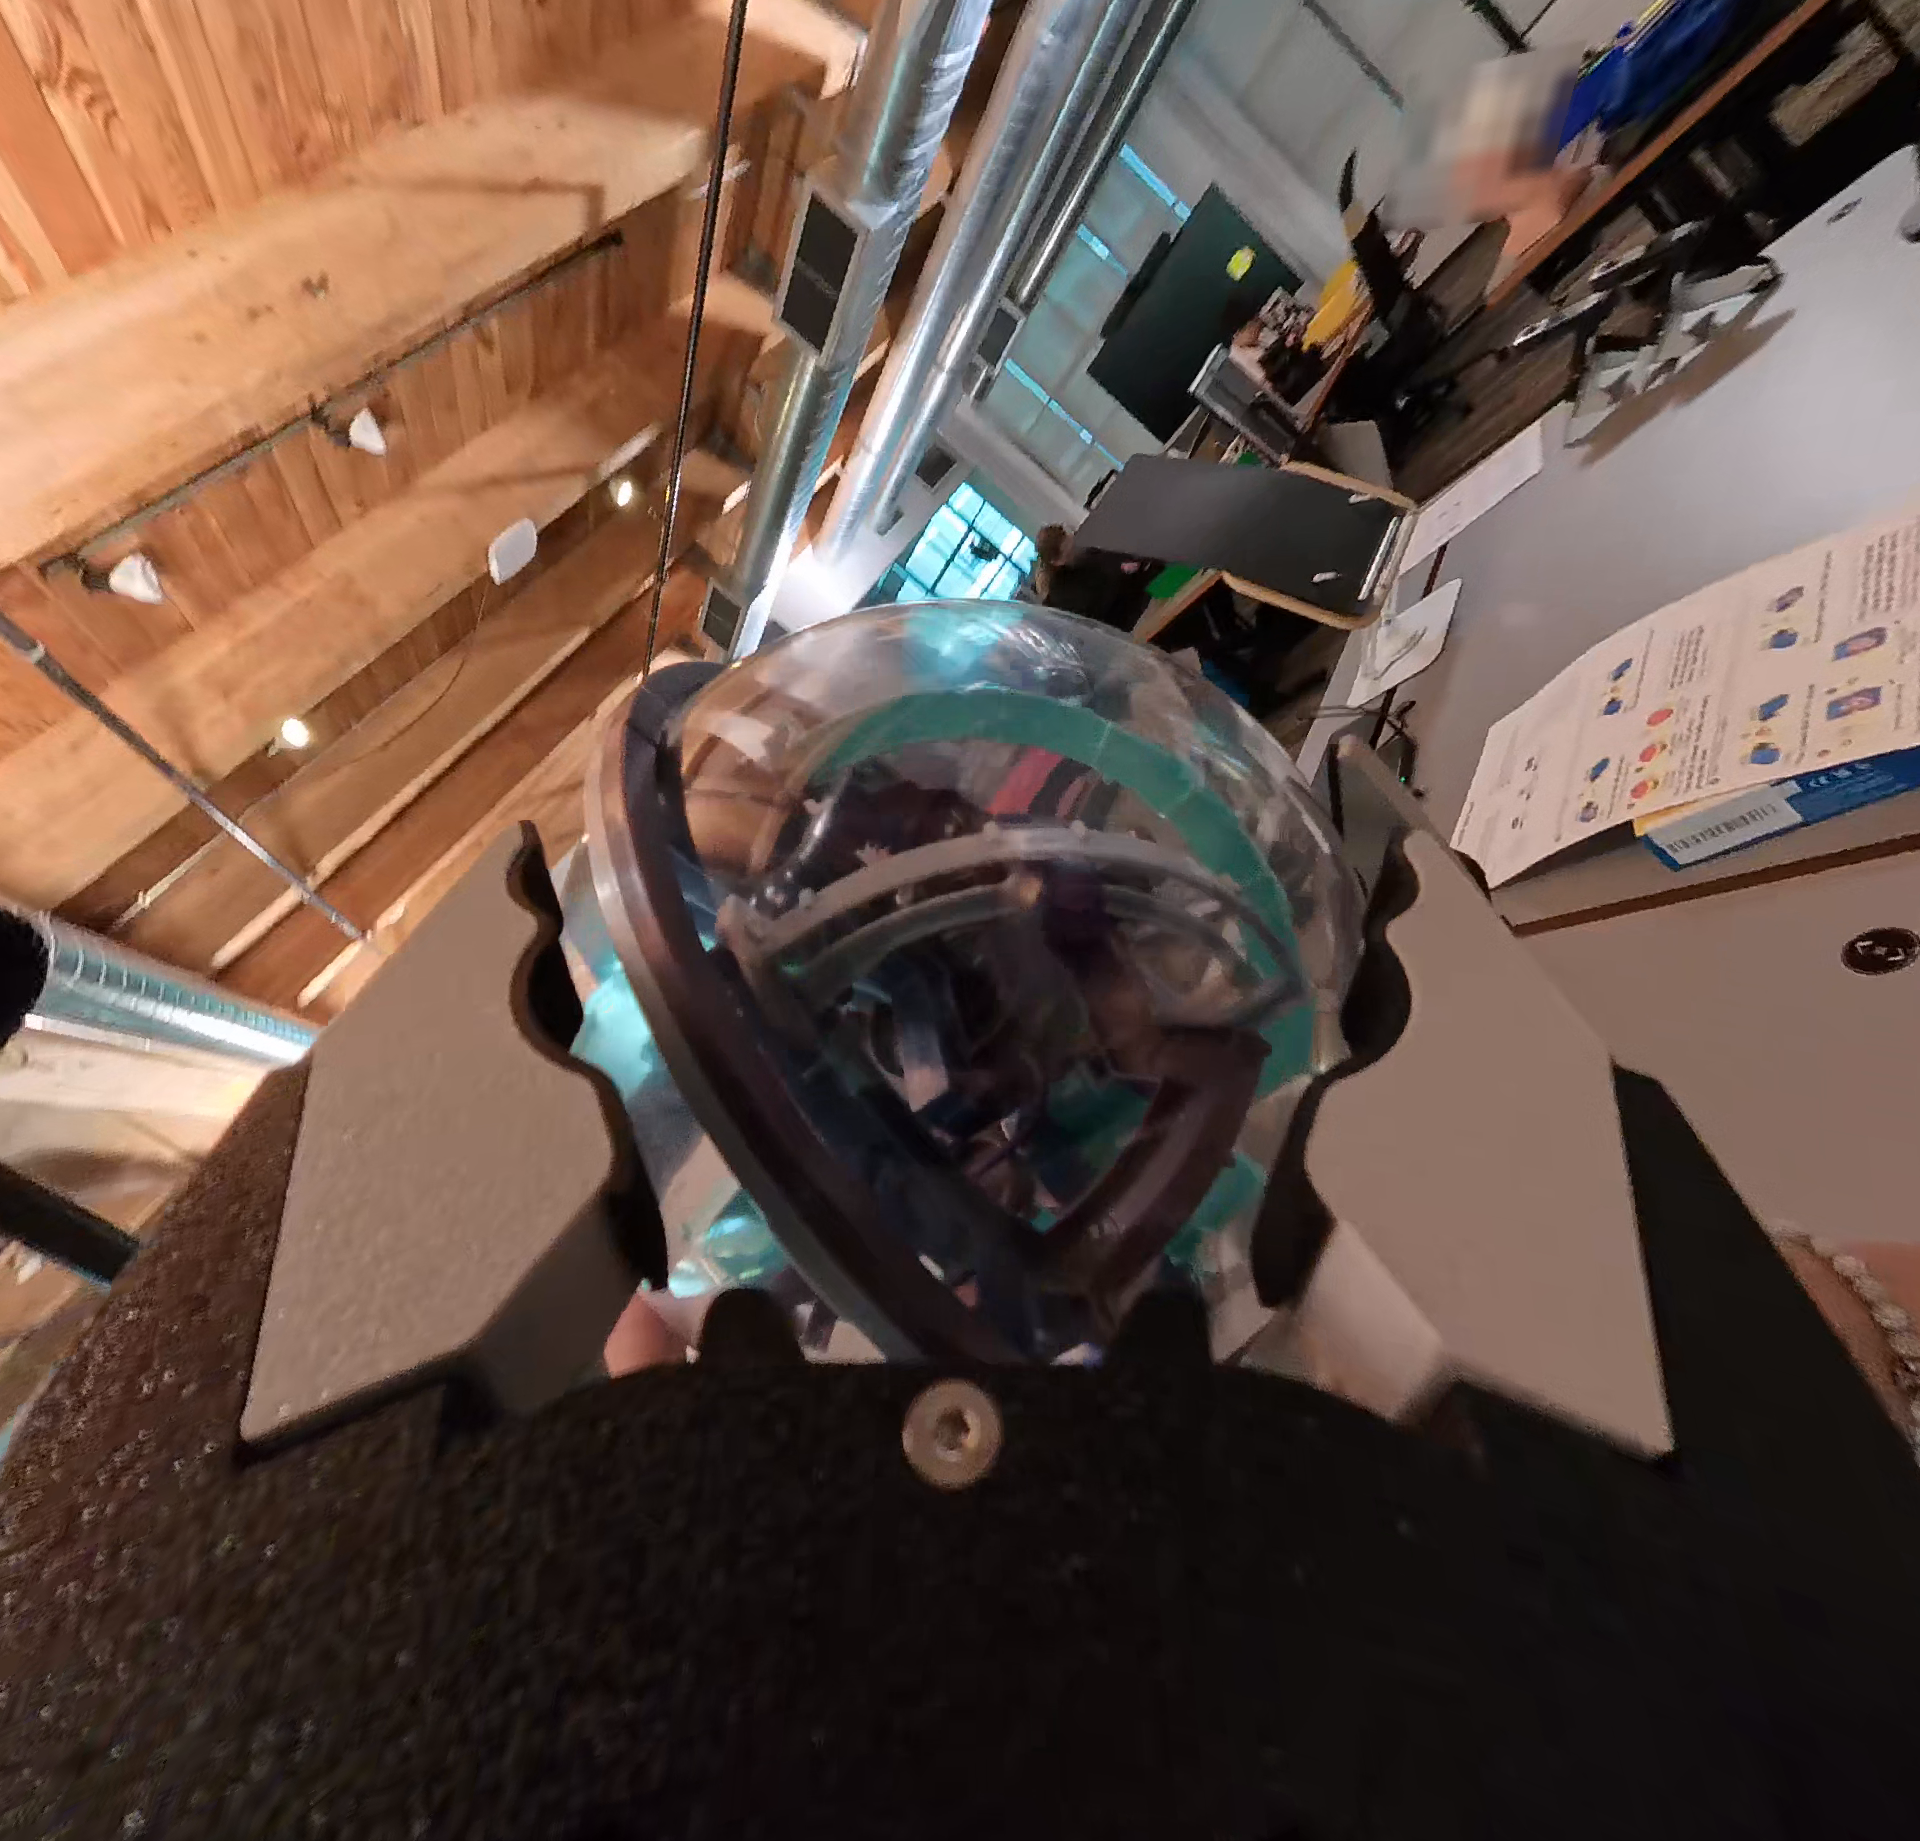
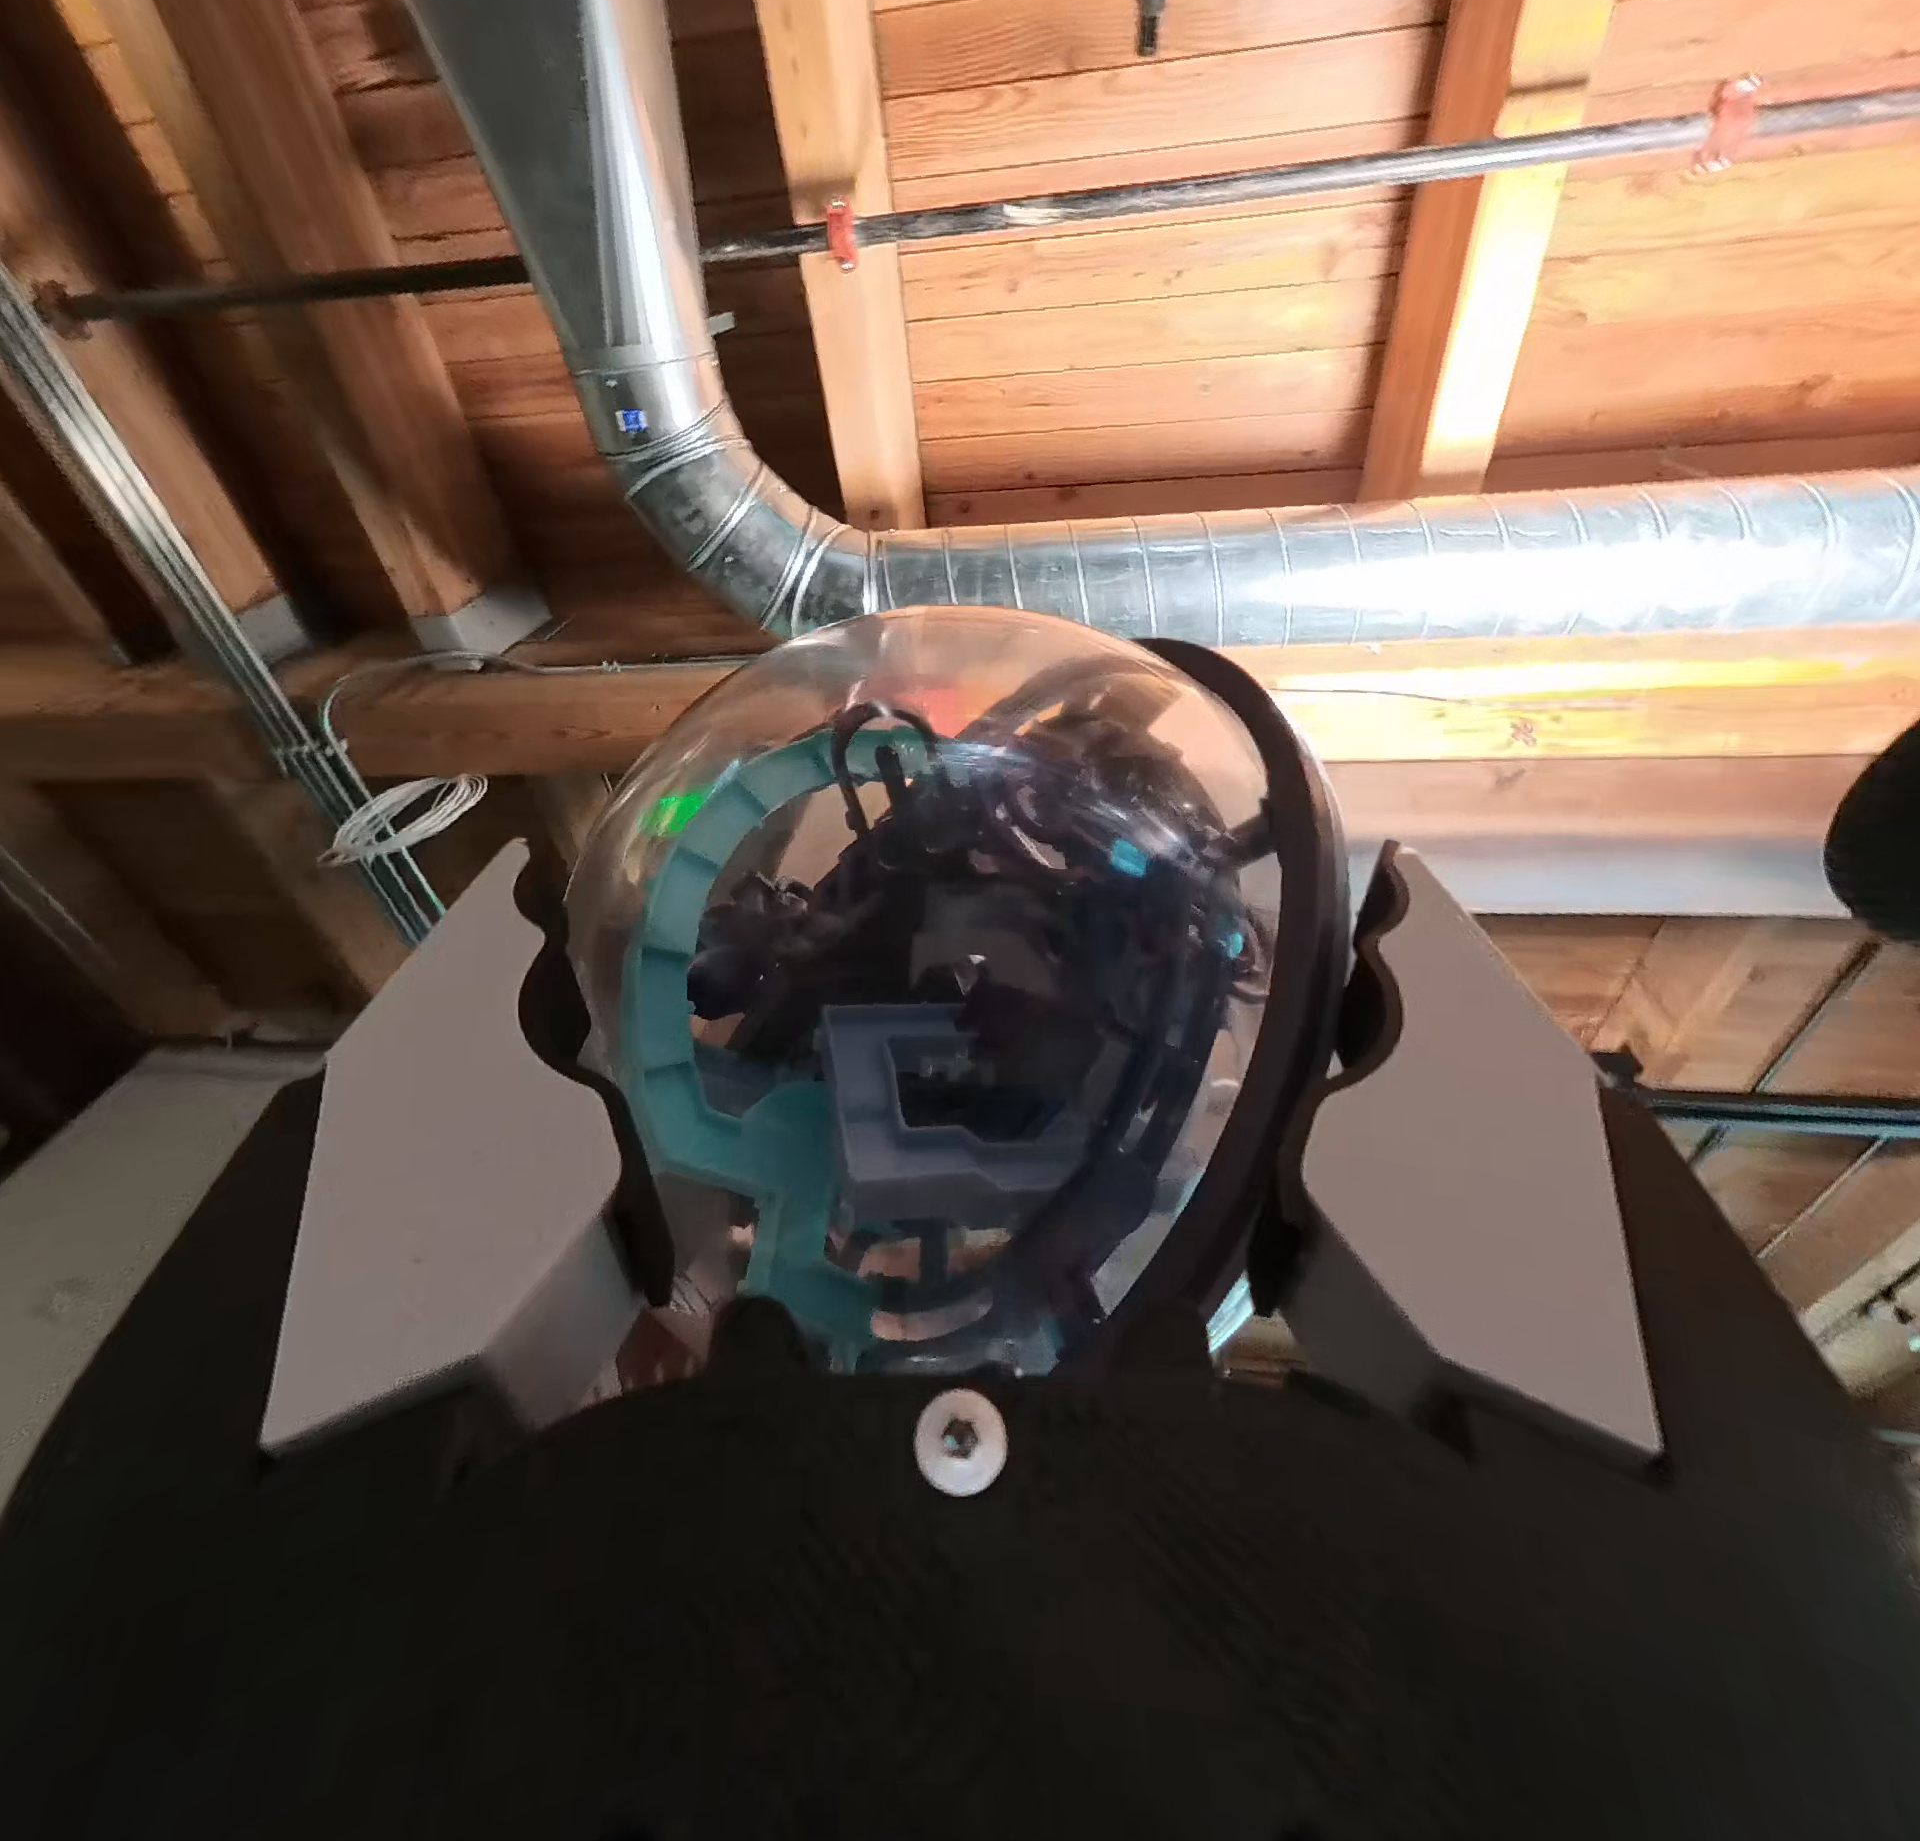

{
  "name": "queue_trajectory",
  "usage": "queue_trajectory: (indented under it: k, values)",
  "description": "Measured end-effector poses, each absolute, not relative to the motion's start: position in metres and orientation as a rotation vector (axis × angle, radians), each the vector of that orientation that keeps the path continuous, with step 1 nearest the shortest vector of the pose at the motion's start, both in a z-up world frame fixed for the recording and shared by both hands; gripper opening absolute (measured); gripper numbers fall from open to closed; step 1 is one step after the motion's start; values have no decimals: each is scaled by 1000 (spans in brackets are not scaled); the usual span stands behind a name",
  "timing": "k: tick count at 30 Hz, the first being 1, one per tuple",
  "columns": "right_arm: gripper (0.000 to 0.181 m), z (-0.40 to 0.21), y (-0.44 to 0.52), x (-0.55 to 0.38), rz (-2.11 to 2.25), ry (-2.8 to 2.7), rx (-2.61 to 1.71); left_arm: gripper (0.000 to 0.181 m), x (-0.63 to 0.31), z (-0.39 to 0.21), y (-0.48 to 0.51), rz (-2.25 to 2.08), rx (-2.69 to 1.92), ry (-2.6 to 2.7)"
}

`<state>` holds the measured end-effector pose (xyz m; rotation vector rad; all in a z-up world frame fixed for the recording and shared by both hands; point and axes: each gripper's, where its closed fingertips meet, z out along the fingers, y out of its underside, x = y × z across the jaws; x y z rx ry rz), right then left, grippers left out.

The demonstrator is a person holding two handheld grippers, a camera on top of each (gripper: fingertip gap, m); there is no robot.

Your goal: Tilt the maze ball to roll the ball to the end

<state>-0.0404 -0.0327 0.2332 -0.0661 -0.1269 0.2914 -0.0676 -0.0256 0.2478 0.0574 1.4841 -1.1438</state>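
- While it's held up toward the wooden ceiling [image 2: 1143, 337], one clear maze ball [image 1: 966, 960] sits clamped between two grippers.
- Left gripper [image 1: 961, 970]: jaws closed on its sides.
- Right gripper [image 2: 961, 981]: same.
- One printed leaflet [image 1: 1714, 711] on the desk [image 1: 1662, 503].

My left gripper [image 1: 961, 970] has the maze ball [image 1: 966, 918] between its two fingers, one finger touching each side. My right gripper [image 2: 961, 970] grips the same maze ball [image 2: 935, 960] the same way, from another side. In the left wrist view the worktop [image 1: 1662, 565] lies off to the right of the ball, with a printed sheet [image 1: 1704, 690] on it near its front edge. Above and behind the ball in the right wrist view runs a duct [image 2: 1351, 555] under the ceiling [image 2: 1143, 337].
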Motion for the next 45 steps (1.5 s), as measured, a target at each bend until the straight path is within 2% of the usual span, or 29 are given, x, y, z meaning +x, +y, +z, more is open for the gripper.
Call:
queue_trajectory:
  k: [7, 14, 29, 45]
  values:
    - [145, 239, -57, -81, 102, -366, -59, 146, -109, 246, -46, -1170, 418, 1323]
    - [146, 243, -72, -109, 7, -467, -29, 144, -139, 248, -59, -1173, 581, 1235]
    - [145, 258, -75, -126, -65, -493, -47, 146, -153, 262, -58, -1226, 610, 1177]
    - [144, 279, -52, -147, -270, -516, -283, 146, -166, 280, -24, -1573, 574, 965]
